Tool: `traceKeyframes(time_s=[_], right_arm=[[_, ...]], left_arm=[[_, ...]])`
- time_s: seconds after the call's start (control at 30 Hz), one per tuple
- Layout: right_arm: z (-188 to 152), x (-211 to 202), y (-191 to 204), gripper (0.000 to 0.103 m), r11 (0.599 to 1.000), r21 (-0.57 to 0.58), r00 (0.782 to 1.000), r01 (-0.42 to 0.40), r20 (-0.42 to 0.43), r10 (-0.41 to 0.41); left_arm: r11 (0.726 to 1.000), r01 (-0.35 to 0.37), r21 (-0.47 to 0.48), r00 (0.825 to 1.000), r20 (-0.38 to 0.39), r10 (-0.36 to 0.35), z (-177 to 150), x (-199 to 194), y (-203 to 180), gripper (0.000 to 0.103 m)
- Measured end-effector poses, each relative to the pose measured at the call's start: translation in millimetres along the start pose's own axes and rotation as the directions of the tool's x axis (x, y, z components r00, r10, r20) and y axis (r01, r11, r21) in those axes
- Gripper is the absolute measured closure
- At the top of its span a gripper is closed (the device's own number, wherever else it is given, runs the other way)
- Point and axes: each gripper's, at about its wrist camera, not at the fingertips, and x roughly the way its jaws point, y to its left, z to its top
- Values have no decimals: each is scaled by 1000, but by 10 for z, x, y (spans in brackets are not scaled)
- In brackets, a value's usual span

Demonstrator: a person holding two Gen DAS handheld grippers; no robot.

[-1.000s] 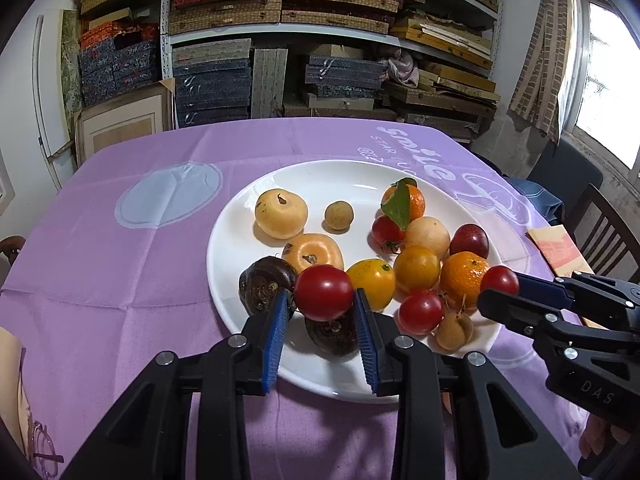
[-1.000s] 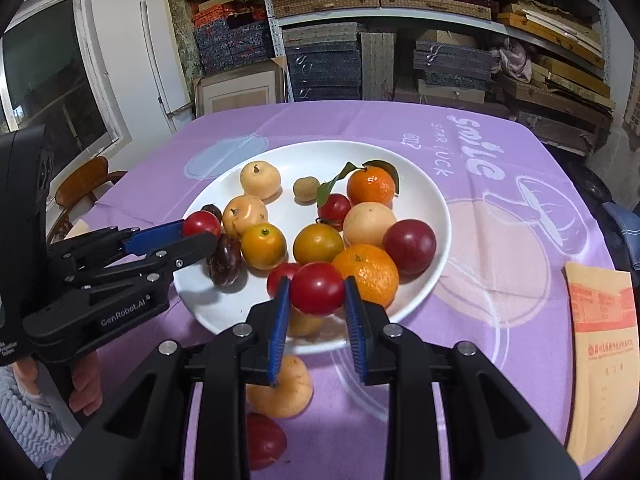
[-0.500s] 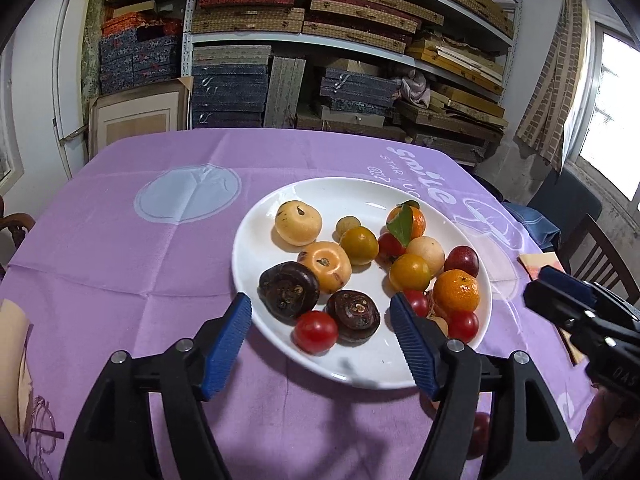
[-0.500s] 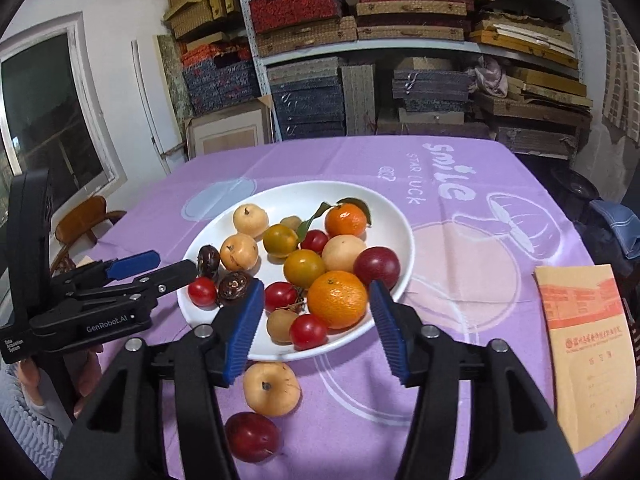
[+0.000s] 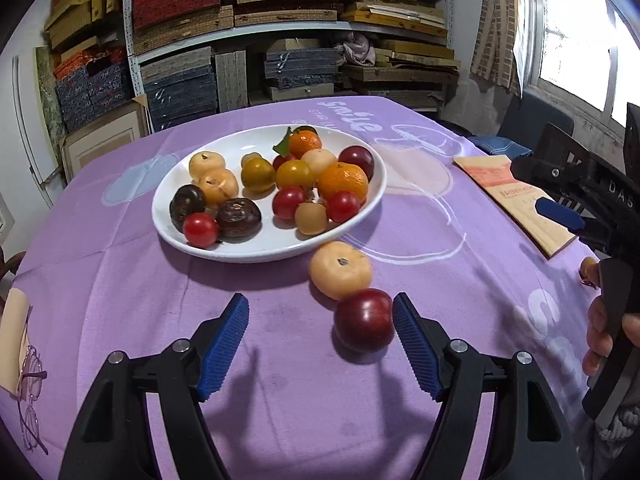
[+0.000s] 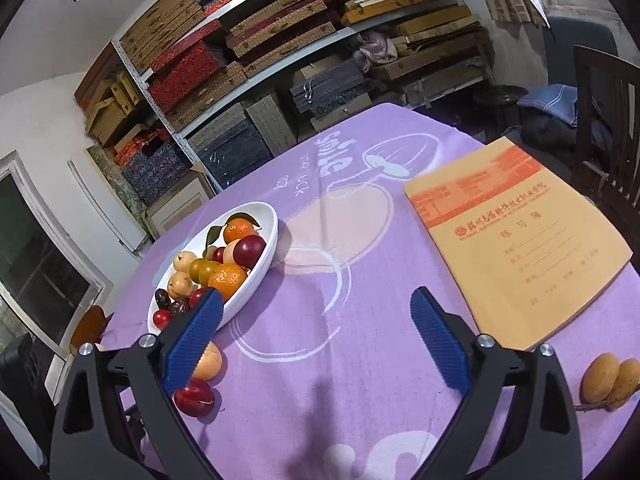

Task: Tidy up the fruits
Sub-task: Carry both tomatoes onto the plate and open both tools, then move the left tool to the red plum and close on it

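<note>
Showing both tools spread wide over a purple table (image 5: pixel 120 280), nothing pinched. Left tool (image 5: pixel 320 344): jaws have just been opening; a dark red plum (image 5: pixel 363 319) lies on the cloth between the blue pads, close to the right pad, contact cannot be told. A pale orange fruit (image 5: pixel 341 269) sits touching the plum's far side, just beside the plate rim. White plate (image 5: pixel 256 246) holds the sorted pile, incl. an orange w/ leaf (image 5: pixel 305 143), a large orange (image 5: pixel 343 182), two dark brown fruits, several small red and yellow ones. Right tool (image 6: pixel 316 334): jaws have just been opening, only bare cloth between them; it points btwn the plate and an orange notebook (image 6: pixel 516 256). Two small yellow-brown fruits on a stem (image 6: pixel 608 378) lie near the notebook's near corner, at the table edge. Right hand (image 5: pixel 604 336) grips the handle, seen from the left wrist view.
</note>
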Motion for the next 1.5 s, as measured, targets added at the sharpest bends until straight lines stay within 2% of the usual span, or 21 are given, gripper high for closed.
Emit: traceKeyframes(time_s=[0.27,0.43,0.6,0.97,1.03,1.07,1.1,1.2,1.43,1.5], right_arm=[[-57,-32,167,9,997,-77,1000,19,19,-18],[-56,-29,189,9,996,-87,1000,23,18,-21],[-69,-21,202,9,995,-95,1000,26,14,-25],[-91,22,213,9,994,-105,999,33,-3,-33],[-90,28,221,9,993,-110,999,33,-3,-34],[-89,33,220,9,993,-112,999,33,-5,-34],[-90,38,219,9,993,-112,999,33,-7,-34],[-93,37,218,9,993,-114,999,33,-8,-34],[-98,37,236,9,993,-117,1000,29,-7,-30],[-99,37,237,9,993,-117,1000,28,-7,-29]], left_arm=[[1000,-15,19,999,-39,15,-39,208,-162,28],[999,-46,-4,998,-53,46,-33,306,-130,28],[997,-83,-2,996,-31,83,-36,302,-116,28],[993,-103,-58,994,-42,101,-53,298,40,28],[993,-94,-76,995,-43,91,-70,286,91,33],[993,-84,-82,996,-47,80,-79,286,118,40],[994,-76,-84,996,-57,72,-94,295,138,42],[992,-47,-116,996,-77,38,-132,307,229,42],[991,-31,-130,997,-76,22,-160,286,281,44],[991,-11,-131,997,-72,2,-163,280,284,53]])
